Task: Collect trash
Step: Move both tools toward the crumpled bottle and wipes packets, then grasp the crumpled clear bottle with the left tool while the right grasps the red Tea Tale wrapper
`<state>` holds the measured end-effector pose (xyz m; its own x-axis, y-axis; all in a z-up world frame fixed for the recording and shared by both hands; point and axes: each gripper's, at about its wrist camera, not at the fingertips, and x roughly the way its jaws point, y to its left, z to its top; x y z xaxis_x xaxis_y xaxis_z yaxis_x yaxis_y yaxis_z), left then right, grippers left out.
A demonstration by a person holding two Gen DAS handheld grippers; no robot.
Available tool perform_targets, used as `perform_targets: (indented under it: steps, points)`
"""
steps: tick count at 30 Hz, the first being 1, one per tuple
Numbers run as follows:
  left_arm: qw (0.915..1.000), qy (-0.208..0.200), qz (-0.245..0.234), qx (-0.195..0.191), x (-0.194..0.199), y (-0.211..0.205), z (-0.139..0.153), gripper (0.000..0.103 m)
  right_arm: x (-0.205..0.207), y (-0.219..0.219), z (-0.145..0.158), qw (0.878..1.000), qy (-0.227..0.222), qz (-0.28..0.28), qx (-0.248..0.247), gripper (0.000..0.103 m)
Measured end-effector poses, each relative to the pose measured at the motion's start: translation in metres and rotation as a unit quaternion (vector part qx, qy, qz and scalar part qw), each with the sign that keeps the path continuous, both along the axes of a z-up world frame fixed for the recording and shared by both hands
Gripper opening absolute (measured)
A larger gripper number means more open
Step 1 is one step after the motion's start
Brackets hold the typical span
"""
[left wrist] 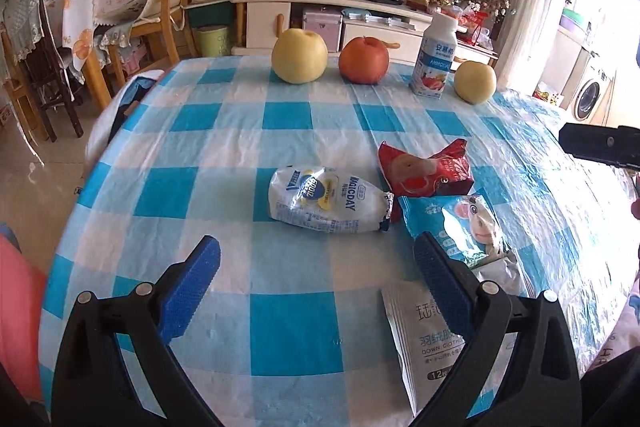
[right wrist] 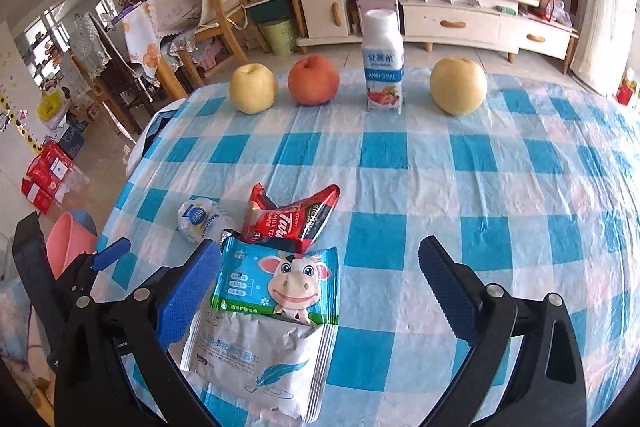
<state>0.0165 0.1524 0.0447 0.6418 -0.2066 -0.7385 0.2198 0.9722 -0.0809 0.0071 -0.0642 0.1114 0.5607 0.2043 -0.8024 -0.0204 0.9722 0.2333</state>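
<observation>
Left wrist: our left gripper [left wrist: 316,271] gapes wide, empty, just short of the white wrapper [left wrist: 326,205].

Right wrist: right gripper [right wrist: 320,275] wide too, cow wrapper [right wrist: 280,281] between its fingers, red wrapper [right wrist: 290,219] behind. Pre-grasp; next, close on one.

Left gripper [left wrist: 316,267]: black plastic arms, silver round rivets at the joints, fingers faced with blue ribbed pads [left wrist: 192,291]. Right gripper [right wrist: 320,267]: same black frame, silver rivets, blue textured pads [right wrist: 184,295].
</observation>
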Motion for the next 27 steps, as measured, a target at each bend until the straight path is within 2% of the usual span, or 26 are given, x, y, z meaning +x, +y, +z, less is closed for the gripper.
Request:
perform_targets:
  steps: [6,10,13,15,16,17,22,27]
  points:
    - [0.9968,0.047,0.044,-0.047,0.023,0.006,-0.013,0.098,0.021,-0.004,-0.014,1.0,0.012,-0.014,0.016,0.098]
    - [0.9948,0.05,0.055,-0.07,0.034,-0.001,-0.014,0.098,0.038,-0.012,-0.031,0.996,0.039,-0.035,0.075,0.098]
    - [0.994,0.058,0.053,-0.076,0.043,-0.01,-0.017,0.098,0.044,-0.007,-0.04,0.992,0.055,-0.029,0.107,0.096]
    - [0.9934,0.063,0.053,-0.08,0.048,-0.014,-0.019,0.097,0.047,-0.002,-0.043,0.992,0.058,-0.023,0.108,0.093]
    - [0.9931,0.064,0.053,-0.082,0.051,-0.015,-0.019,0.097,0.048,0.001,-0.045,0.992,0.062,-0.019,0.107,0.083]
    - [0.9931,0.065,0.053,-0.083,0.053,-0.016,-0.019,0.097,0.05,0.003,-0.047,0.992,0.065,-0.017,0.107,0.078]
    - [0.9936,0.07,0.057,-0.067,0.069,-0.021,-0.023,0.097,0.061,0.007,-0.055,0.993,0.072,-0.013,0.092,0.078]
    - [0.9928,0.092,0.073,-0.023,0.081,-0.019,-0.035,0.097,0.068,0.011,-0.063,0.993,0.084,-0.006,0.078,0.078]
